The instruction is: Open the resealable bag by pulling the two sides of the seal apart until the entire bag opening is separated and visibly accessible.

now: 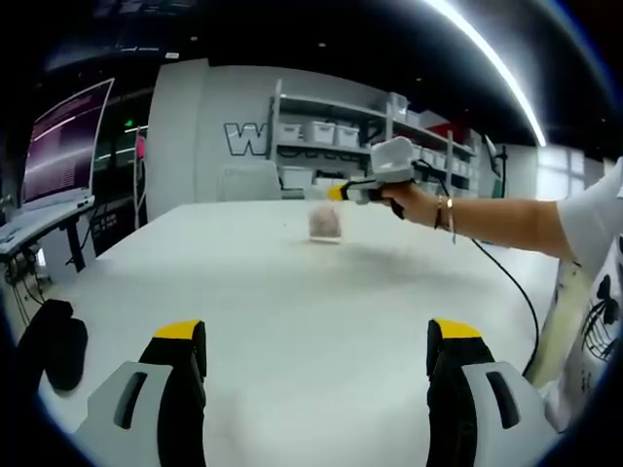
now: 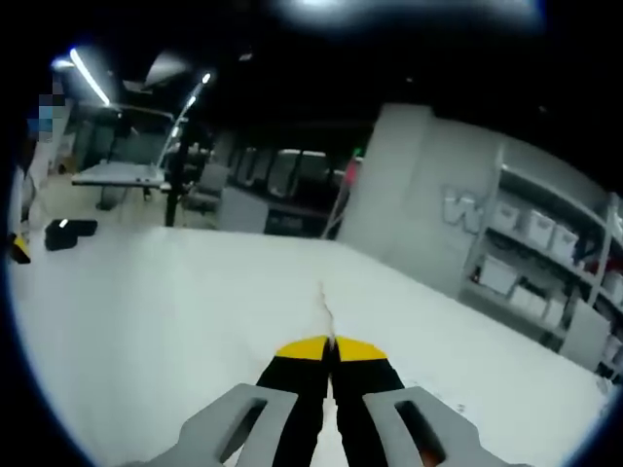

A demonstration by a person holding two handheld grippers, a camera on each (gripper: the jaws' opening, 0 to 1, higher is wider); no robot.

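Left tongs (image 1: 316, 350): jaws wide apart, holding nothing, low over the near part of the worktop (image 1: 292, 292).
Right tongs (image 2: 331, 347): jaws closed, yellow tips together, pinching a thin edge of the bag (image 2: 324, 309); in the left gripper view seen far across the worktop (image 1: 341, 193), held by a hand (image 1: 414, 202) coming in from the right.
Bag: small, clear, pinkish contents; hanging from the right tongs (image 1: 325, 222) just above the far middle of the worktop; blurred, seal state not discernible.
Worktop: white, broad.
Pouch (image 1: 54, 341): black, near left edge of worktop.
Shelves (image 1: 341, 136): far wall, white bins.
Screen (image 1: 63, 146): far left, lit.
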